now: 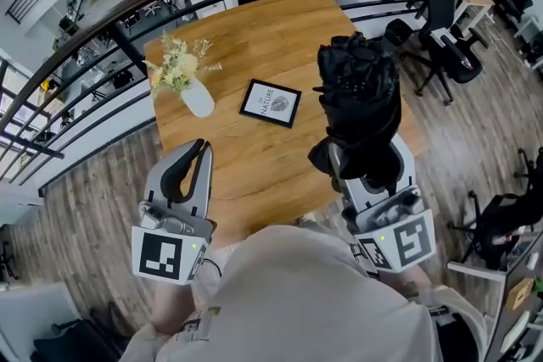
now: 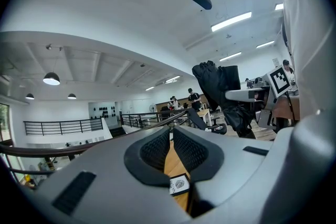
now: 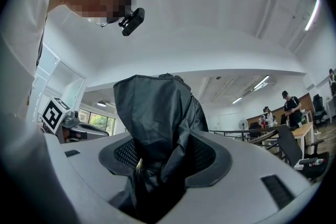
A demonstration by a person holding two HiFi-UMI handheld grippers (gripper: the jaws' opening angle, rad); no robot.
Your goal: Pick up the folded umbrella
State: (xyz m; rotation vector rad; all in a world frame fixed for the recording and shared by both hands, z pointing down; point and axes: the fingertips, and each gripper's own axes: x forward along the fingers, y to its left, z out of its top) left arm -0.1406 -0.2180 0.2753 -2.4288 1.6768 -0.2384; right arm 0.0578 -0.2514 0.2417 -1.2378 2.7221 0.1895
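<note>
Folded umbrella (image 3: pixel 157 113) in right gripper (image 3: pixel 163 157); card (image 1: pixel 271 103) reads "NATURE".

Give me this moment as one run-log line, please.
right gripper: shut on folded umbrella | left gripper: shut, empty | stage: grasped

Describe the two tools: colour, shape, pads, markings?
Both the left tool and right tool have matte grey shells, with two curved jaws lined in black textured pads. Each carries a white cube printed with black square markers at the rear. No cables show. The person wears a light beige top.
</note>
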